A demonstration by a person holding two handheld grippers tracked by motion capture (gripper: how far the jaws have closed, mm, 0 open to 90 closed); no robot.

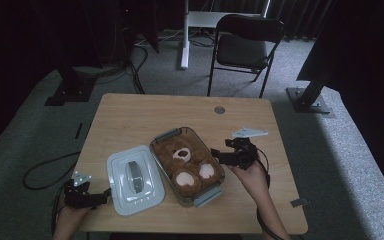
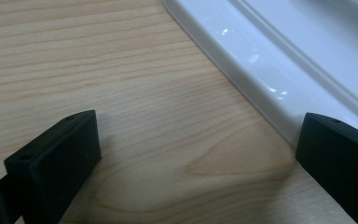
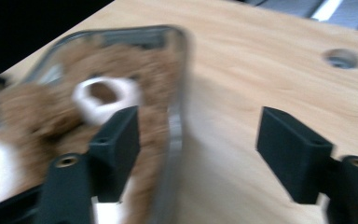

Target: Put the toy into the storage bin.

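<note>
A clear container (image 1: 207, 196) with grey clips sits mid-table, and a brown teddy bear (image 1: 187, 165) lies inside it. Its white lid (image 1: 135, 181) with a grey handle rests flat to the container's left. My left gripper (image 1: 104, 195) is at the lid's near-left edge. In the left gripper view it (image 2: 198, 149) is open, with the lid's rim (image 2: 261, 70) running to the right jaw. My right gripper (image 1: 216, 156) is at the container's right side. It (image 3: 200, 140) is open and straddles the container wall (image 3: 176, 121), its left jaw over the bear (image 3: 37, 112).
The wooden table (image 1: 130, 120) has a round cable hole (image 1: 219, 109) near its far edge. A black folding chair (image 1: 245, 45) stands beyond it. Cables (image 1: 45, 170) trail on the carpet at the left.
</note>
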